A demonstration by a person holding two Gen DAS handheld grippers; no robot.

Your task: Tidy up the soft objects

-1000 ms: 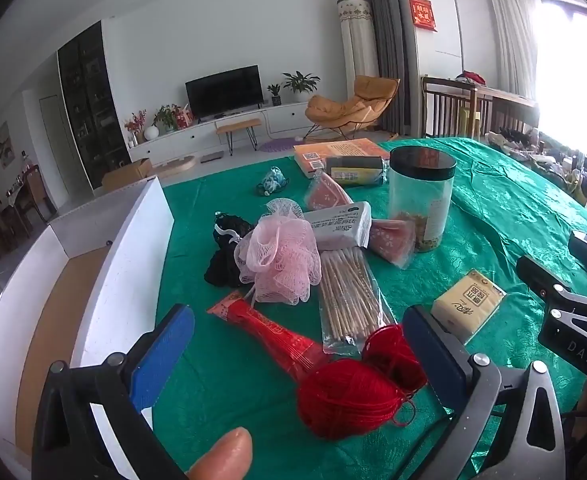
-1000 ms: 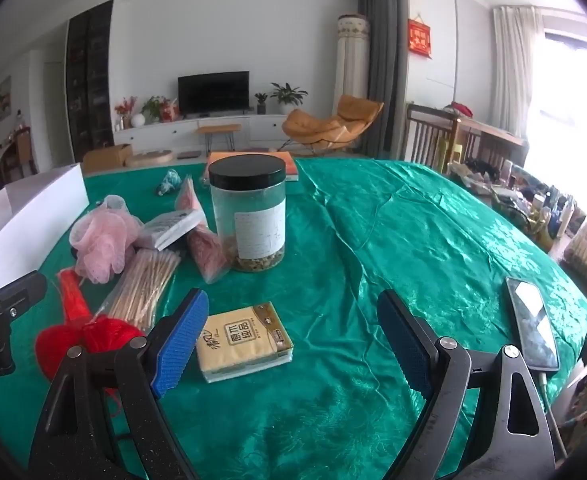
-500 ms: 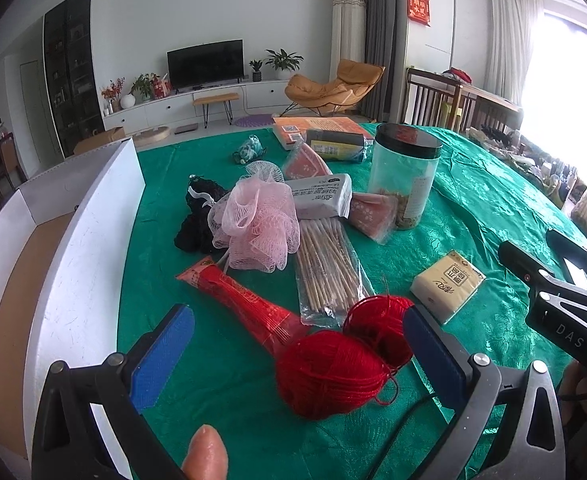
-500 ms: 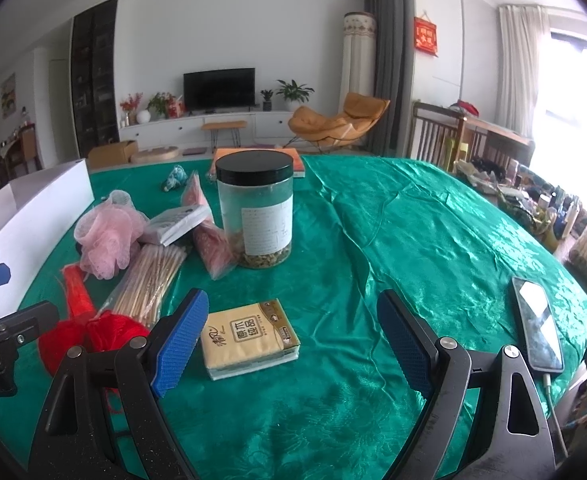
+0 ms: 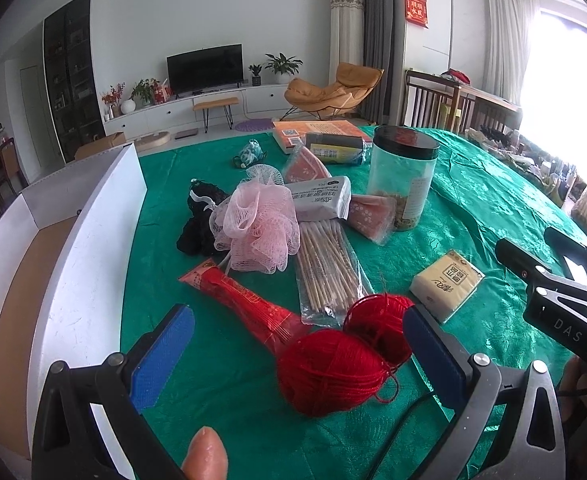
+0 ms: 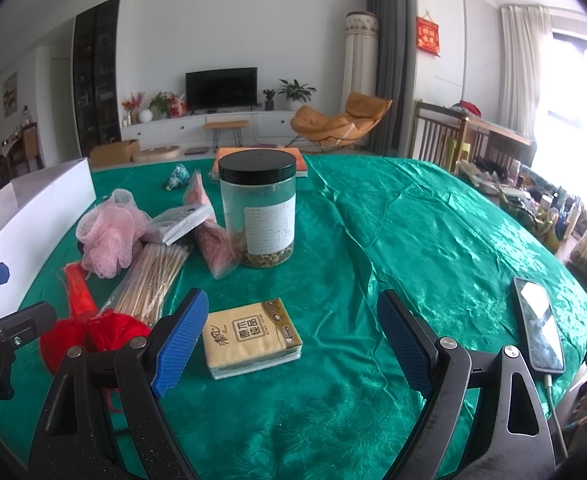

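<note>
Both tools are hovering spread and empty: the left tool (image 5: pixel 297 354) is framing the red yarn ball (image 5: pixel 329 372) for pickup, the right tool (image 6: pixel 293 340) the tissue pack (image 6: pixel 251 336).

Bright window glare, fisheye-warped edges

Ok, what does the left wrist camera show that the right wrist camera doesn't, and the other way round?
Only the left wrist view shows the black mesh bundle behind the pink pouf and the brown inside of the white box. Only the right wrist view shows the phone lying at the table's right edge, with a cable plugged in. Both show the red yarn, skewer pack, jar, tissue pack and green cloth. Both hand-held grippers, left and right, are open and empty.
</note>
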